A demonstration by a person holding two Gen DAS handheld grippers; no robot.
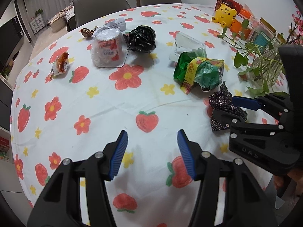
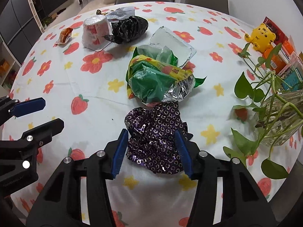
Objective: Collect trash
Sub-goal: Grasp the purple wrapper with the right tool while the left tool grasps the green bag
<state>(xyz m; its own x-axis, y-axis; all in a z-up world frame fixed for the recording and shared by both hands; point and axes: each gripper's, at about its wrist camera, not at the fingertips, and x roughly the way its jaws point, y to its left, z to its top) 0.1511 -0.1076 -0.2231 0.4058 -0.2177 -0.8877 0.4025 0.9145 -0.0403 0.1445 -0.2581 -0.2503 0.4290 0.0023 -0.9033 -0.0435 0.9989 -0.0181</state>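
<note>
The right gripper (image 2: 151, 151) reaches down over the purple patterned wrapper (image 2: 157, 138), its fingers (image 2: 119, 151) set either side of the crumpled foil and touching its edges, though a firm clamp cannot be confirmed. The wrapper lies near the worktop (image 2: 94, 113) edge closest to the person, just in front of the green and yellow snack bag (image 2: 155, 77). The left gripper (image 1: 151, 151) hovers over bare cloth, fingers apart and empty, likely waiting. The cup (image 1: 108, 47) and black bag (image 1: 142, 37) remain toward the far edge.
</note>
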